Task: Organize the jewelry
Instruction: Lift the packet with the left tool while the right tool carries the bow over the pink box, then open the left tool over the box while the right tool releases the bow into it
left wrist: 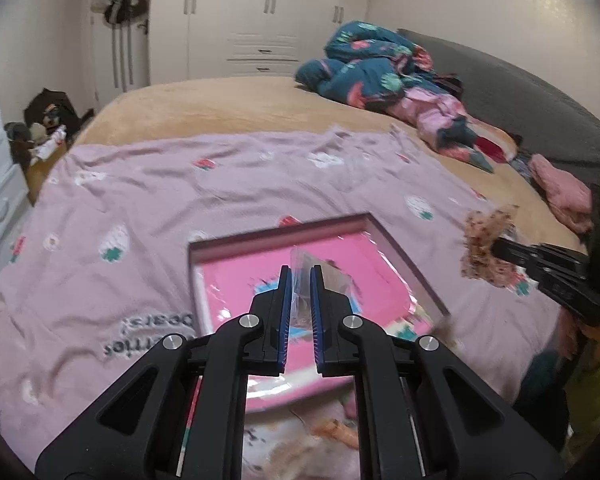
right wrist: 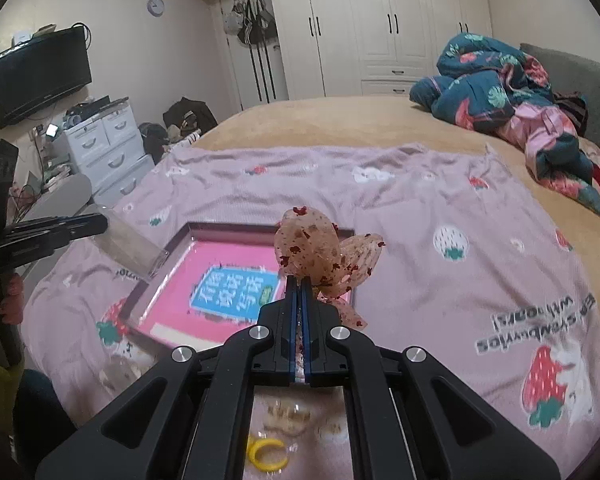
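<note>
Pinching a clear plastic pouch (left wrist: 305, 276) between the closed blue pads of the left gripper (left wrist: 300, 280), with the pouch hanging limp and lifted above the pink-lined box (left wrist: 236, 276). Clamping a speckled translucent bow (right wrist: 320, 256), likely a hair ornament, in the fully closed right gripper (right wrist: 300, 292), its loops fanning out past the fingertips. Hovering both over the open box, which is lying on the strawberry-print sheet (right wrist: 440, 200) spread across the bed. Judging the step as bagging the bow: bringing the pouch mouth level with the bow, keeping the pouch held by one edge only so the opening is not being squeezed flat, and feeding the narrow end of the bow in first so the loops are not catching on the rim. Keeping both items above the box so a slip is landing inside it rather than on the sheet. Leaving the yellow ring (right wrist: 266, 456) and the pale pieces beside it near the bed's edge for later.
</note>
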`<action>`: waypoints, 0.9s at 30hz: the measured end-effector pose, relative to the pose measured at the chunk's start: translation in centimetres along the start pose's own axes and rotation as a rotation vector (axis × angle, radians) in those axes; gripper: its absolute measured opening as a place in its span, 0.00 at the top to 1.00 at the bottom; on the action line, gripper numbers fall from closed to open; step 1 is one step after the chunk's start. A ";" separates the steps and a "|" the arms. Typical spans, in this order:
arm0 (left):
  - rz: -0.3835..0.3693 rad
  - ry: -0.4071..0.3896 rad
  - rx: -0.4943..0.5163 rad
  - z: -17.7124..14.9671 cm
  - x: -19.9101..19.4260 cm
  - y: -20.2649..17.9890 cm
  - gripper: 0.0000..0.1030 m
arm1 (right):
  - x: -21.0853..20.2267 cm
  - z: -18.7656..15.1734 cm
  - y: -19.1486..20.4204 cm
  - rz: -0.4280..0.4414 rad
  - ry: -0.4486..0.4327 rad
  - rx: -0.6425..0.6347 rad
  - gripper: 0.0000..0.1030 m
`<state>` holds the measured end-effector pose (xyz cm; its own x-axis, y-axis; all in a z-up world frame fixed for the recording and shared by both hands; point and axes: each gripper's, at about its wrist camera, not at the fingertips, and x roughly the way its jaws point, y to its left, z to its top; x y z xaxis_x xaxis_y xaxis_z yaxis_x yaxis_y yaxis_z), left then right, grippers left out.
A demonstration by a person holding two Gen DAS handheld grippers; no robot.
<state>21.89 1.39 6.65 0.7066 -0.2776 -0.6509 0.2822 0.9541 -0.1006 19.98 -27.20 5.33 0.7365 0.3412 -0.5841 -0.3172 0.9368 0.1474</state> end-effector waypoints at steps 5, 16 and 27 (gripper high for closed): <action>0.089 -0.019 -0.035 0.3 1.2 1.4 0.97 | 1.7 1.6 0.3 0.000 0.007 -0.011 0.98; 0.071 0.029 -0.229 -2.9 5.4 5.4 0.97 | 8.5 2.0 1.5 -0.031 0.149 -0.089 0.98; 0.030 0.119 -0.302 -5.3 8.8 6.8 0.95 | 15.7 -0.6 2.1 -0.150 0.319 -0.116 0.98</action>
<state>26.59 6.01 -3.77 0.6262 -0.2509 -0.7382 0.0446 0.9568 -0.2874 30.49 -19.92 -3.98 0.5623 0.1420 -0.8146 -0.2989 0.9535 -0.0401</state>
